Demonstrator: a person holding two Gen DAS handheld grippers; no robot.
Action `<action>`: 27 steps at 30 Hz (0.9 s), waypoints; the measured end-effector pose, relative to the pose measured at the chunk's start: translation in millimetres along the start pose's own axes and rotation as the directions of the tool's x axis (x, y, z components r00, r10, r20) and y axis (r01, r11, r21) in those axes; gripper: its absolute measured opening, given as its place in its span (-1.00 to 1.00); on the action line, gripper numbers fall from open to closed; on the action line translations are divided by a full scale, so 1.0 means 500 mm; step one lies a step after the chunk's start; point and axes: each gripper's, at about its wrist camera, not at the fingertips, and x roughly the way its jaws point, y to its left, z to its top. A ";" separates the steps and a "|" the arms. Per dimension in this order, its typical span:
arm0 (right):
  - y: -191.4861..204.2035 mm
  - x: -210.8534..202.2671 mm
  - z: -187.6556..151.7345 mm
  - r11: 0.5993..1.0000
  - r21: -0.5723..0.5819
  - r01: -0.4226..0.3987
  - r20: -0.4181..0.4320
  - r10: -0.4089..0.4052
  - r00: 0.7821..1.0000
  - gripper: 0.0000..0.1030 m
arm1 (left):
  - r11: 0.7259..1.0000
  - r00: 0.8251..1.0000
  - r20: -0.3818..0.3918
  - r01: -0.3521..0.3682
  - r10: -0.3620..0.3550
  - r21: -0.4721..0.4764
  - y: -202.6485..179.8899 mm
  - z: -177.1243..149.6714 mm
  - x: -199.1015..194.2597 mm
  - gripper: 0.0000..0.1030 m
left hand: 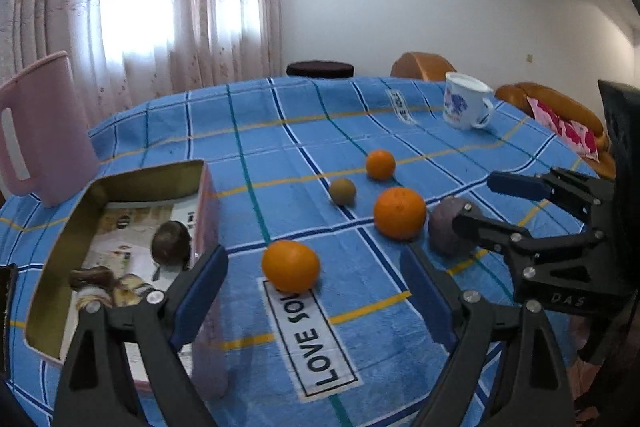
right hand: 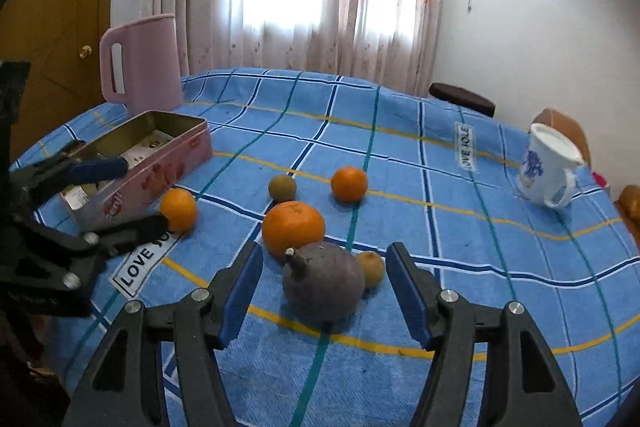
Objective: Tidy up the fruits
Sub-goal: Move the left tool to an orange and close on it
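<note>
Three oranges lie on the blue checked tablecloth: a near one [left hand: 291,265] [right hand: 178,208], a large one [left hand: 399,213] [right hand: 293,227], a far small one [left hand: 380,164] [right hand: 349,183]. A green-brown fruit [left hand: 343,191] [right hand: 282,187] and a small yellow-brown fruit [right hand: 371,268] lie among them. A purple fruit [left hand: 450,225] [right hand: 323,281] sits between the open fingers of my right gripper [right hand: 323,297] [left hand: 476,201]. My left gripper [left hand: 314,303] [right hand: 132,193] is open and empty, just behind the near orange. The open pink tin [left hand: 120,187] [right hand: 160,151] holds a dark fruit [left hand: 171,242].
A pink jug [left hand: 48,131] [right hand: 140,63] stands behind the tin. A white mug with blue print [left hand: 466,106] [right hand: 548,167] stands at the far right. Chairs and a dark stool [left hand: 320,69] stand beyond the table's far edge.
</note>
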 end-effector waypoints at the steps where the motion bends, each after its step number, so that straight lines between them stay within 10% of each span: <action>1: 0.002 0.006 0.002 1.000 0.003 0.000 -0.008 0.000 1.000 0.27 | 1.000 1.000 -0.012 0.008 -0.008 -0.002 -0.001 0.001 0.006 0.70; 8: 0.005 0.035 0.000 1.000 -0.005 -0.016 -0.077 0.016 0.997 0.27 | 0.999 0.992 -0.118 0.053 -0.051 0.006 0.001 0.009 0.048 0.15; 21: 0.008 0.071 -0.003 0.999 -0.018 -0.034 -0.160 0.031 0.987 0.12 | 0.990 0.978 -0.179 -0.085 0.104 0.114 0.004 0.026 0.106 0.14; 27: 0.003 0.064 -0.003 0.999 -0.011 -0.040 -0.148 0.038 0.988 0.03 | 0.989 0.982 -0.153 -0.094 0.110 0.110 0.016 0.025 0.092 -0.31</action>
